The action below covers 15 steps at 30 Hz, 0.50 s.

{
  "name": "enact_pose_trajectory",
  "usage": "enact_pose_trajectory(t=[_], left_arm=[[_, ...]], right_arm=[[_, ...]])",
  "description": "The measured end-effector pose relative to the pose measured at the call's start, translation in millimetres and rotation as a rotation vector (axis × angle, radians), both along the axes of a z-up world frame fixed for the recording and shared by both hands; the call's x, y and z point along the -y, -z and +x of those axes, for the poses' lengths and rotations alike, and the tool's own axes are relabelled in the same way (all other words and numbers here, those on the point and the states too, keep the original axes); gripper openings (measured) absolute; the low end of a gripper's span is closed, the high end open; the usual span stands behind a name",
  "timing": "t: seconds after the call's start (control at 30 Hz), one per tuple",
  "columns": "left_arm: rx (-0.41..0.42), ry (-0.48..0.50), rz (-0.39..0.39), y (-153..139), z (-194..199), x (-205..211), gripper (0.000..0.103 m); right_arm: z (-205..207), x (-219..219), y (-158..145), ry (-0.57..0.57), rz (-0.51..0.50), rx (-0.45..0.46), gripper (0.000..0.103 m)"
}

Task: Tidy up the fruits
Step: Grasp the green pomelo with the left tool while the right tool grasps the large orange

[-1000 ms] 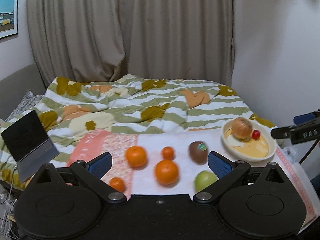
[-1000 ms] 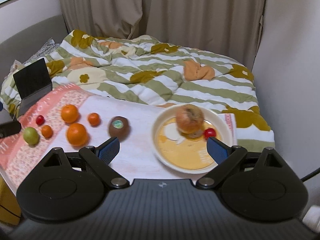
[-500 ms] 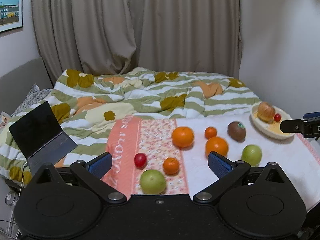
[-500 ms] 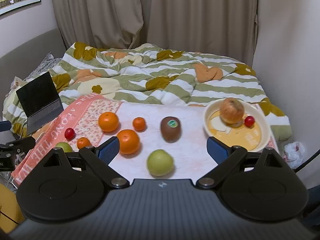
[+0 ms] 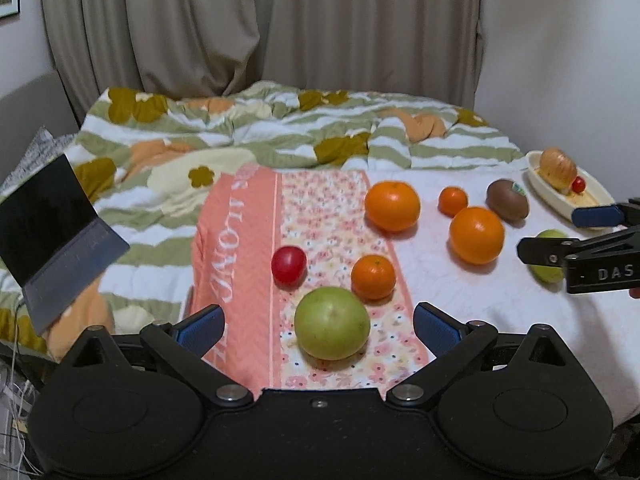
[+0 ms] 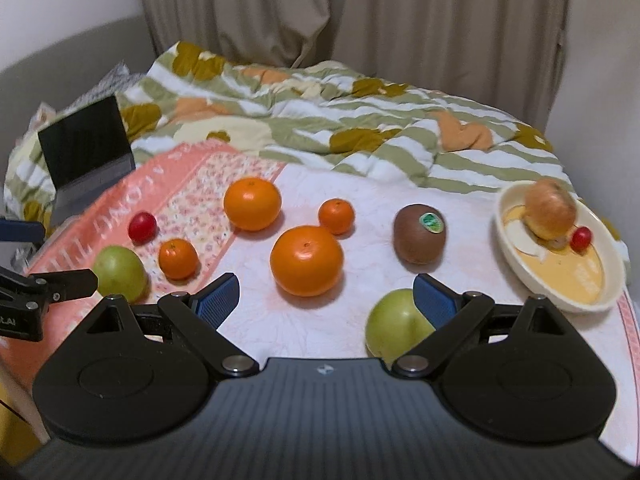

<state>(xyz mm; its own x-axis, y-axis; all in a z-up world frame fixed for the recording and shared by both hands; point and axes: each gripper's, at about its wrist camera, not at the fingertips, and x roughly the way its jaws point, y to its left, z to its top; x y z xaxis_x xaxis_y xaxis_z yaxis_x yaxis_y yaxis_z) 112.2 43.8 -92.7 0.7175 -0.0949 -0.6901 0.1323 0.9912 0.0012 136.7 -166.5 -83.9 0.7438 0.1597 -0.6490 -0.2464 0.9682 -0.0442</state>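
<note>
Where fruit lies scattered, a pink floral cloth (image 5: 320,208) beside striped bedding (image 5: 280,128)

Oranges (image 6: 306,260) look glossy and dimpled; the kiwi (image 6: 419,234) is matt, fuzzy brown. The cloth (image 5: 316,216) is quilted fabric, the bowl (image 6: 560,276) smooth, glazed. Gripper pads (image 5: 199,327) look textured blue rubber.

Both wrist views low, facing bed, sharing fruit spread (image 5: 396,240)

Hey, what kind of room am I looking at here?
Most likely a bedroom: a rumpled striped duvet covers a bed, closed curtains hang behind it, and a laptop sits at the bed's edge.
</note>
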Motion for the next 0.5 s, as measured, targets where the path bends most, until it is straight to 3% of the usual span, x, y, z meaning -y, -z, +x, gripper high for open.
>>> enact_pose_trajectory(t=[0.07,0.5], left_arm=[[-0.023,-0.001,-0.001,8.8,6.1,1.2,0.093],[-0.101,-0.043,0.001,30.8,27.2,7.7,0.075]], right_arm=[[10.0,-5.6,9.2,-0.024,-0.013,-0.009,0.103],[52.1,-20.8,35.0,-0.116,-0.021,-0.073,0.103]])
